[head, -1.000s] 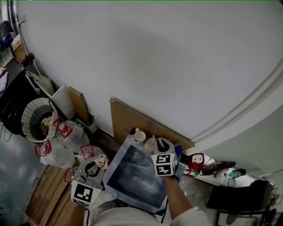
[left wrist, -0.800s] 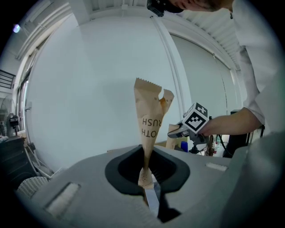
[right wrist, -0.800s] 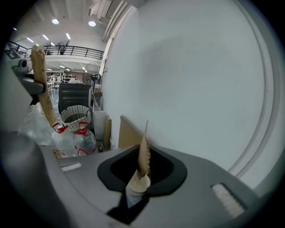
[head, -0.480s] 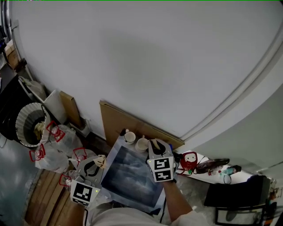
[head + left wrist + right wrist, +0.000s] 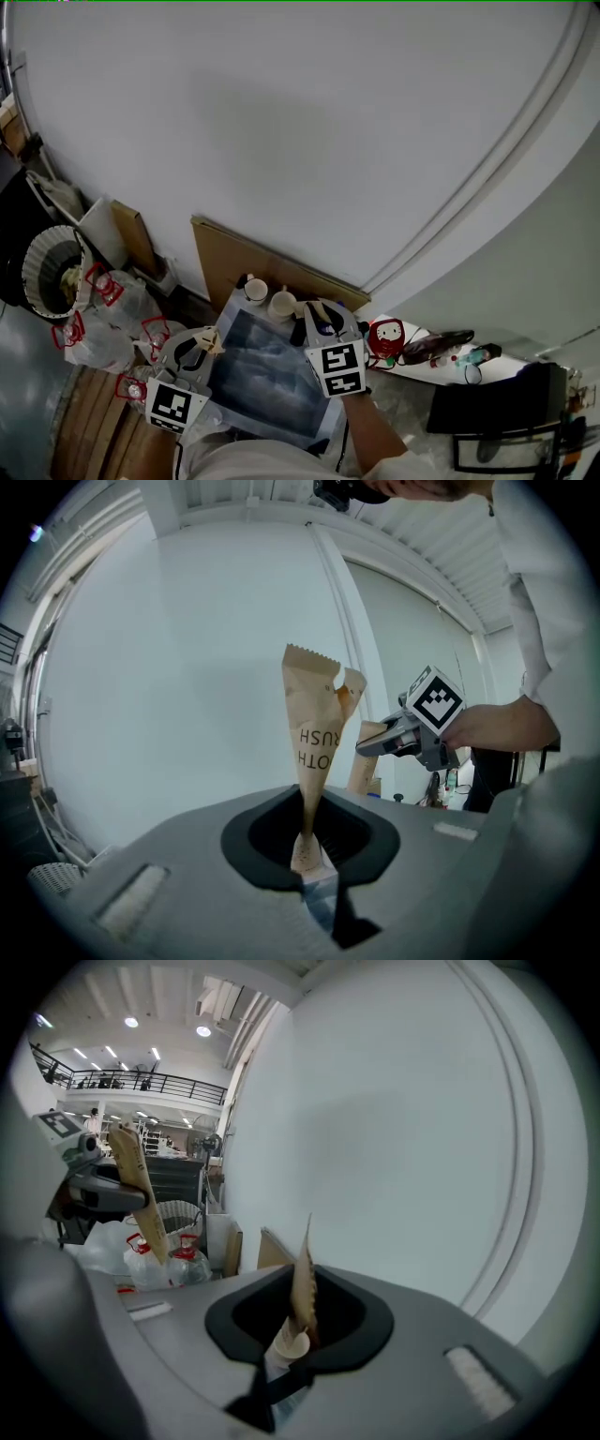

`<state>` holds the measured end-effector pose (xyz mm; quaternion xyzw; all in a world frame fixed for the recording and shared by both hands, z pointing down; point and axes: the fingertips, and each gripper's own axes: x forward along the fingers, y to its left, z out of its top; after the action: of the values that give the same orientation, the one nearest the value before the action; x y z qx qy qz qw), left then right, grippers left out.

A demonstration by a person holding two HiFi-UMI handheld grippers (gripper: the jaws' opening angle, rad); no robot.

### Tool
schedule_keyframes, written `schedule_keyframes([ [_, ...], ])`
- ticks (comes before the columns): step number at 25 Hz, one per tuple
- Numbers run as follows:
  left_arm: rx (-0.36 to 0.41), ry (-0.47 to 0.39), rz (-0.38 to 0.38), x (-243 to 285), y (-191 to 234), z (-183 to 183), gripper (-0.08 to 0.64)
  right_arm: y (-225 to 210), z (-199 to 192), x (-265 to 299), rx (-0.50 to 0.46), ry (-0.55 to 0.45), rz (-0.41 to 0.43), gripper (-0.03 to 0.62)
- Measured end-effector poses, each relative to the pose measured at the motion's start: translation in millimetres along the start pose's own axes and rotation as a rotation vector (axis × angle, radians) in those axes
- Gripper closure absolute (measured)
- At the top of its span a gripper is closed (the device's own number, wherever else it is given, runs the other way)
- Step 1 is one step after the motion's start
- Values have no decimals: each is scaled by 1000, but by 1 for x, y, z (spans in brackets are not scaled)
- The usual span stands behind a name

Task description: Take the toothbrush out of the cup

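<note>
Paper toothbrush pkts pinched in L gripper & R gripper fingers; R risen above cups.

Paper wrapper, seemingly "RUSH", "OTH" (cropped)

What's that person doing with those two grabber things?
A person has a gripper in each hand, held up over a table. The left gripper is shut on a brown paper toothbrush packet that stands upright. The right gripper is shut on a second paper packet. Two cups stand at the far edge of the mat, and neither gripper is at them.
</note>
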<state>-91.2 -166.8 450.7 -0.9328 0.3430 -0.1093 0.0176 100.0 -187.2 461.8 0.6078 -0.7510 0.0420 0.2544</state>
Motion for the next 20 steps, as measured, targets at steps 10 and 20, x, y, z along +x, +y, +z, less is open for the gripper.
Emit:
schedule_keyframes([
  [10, 8, -36, -36, 10, -26, 19, 532, -1, 13, -49, -9, -51, 24, 540],
  [20, 22, -54, -65, 13, -54, 28, 532, 1, 21, -97, -4, -94, 43, 540],
])
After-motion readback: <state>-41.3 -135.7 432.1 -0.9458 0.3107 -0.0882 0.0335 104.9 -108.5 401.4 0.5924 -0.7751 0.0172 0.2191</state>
